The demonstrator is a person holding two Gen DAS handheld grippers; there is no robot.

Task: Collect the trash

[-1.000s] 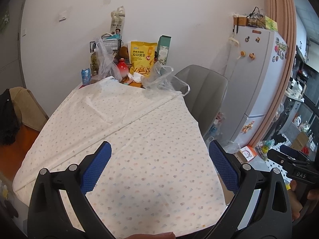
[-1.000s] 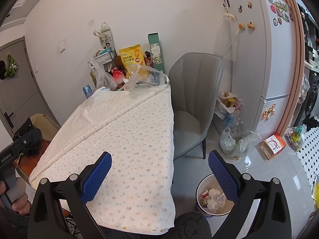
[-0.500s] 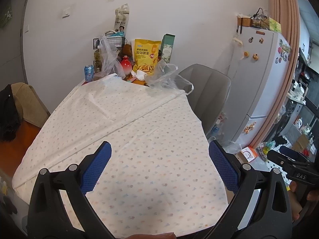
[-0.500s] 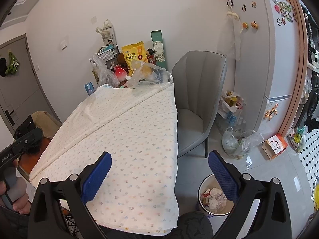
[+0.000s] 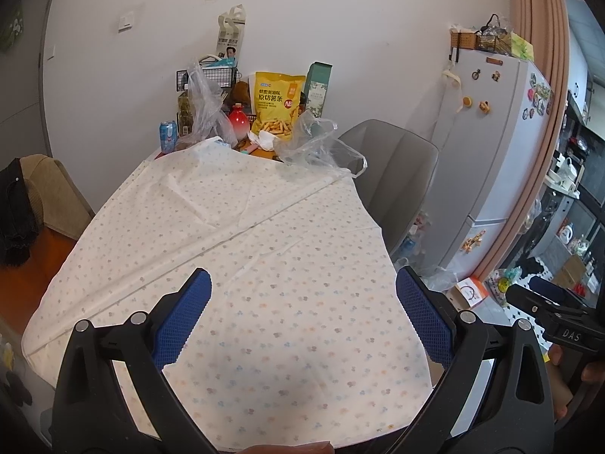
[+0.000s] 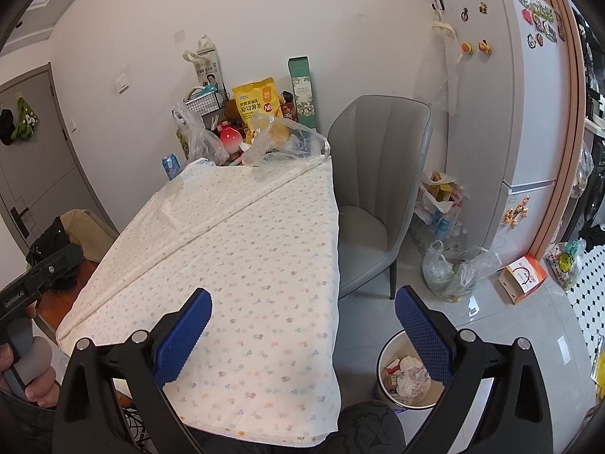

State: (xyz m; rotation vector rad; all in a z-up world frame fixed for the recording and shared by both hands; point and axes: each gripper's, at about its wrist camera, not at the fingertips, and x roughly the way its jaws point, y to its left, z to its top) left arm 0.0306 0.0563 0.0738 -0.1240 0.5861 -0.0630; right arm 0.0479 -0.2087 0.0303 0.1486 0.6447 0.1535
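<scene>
A table under a flowered cloth (image 5: pixel 242 249) (image 6: pixel 249 249) fills both views. At its far end lie an empty clear plastic bag (image 5: pixel 317 143) (image 6: pixel 283 143), a crumpled white tissue (image 5: pixel 264 139), a second clear bag (image 5: pixel 206 113) (image 6: pixel 198 138) and a blue can (image 5: pixel 168 136) (image 6: pixel 171 165). A white trash bin (image 6: pixel 408 374) with crumpled paper stands on the floor right of the table. My left gripper (image 5: pixel 302 314) is open and empty above the near end of the table. My right gripper (image 6: pixel 302 325) is open and empty above the table's near right corner.
A yellow snack bag (image 5: pixel 278 104), red vase (image 5: pixel 238 123), wire basket and boxes stand by the wall. A grey chair (image 6: pixel 378 189) stands right of the table, with floor bags (image 6: pixel 453 268), an orange box (image 6: pixel 523 278) and a fridge (image 6: pixel 510 113) beyond.
Both grippers have tilted slightly, so the table's far end sits lower in both views. Both stay open and empty.
</scene>
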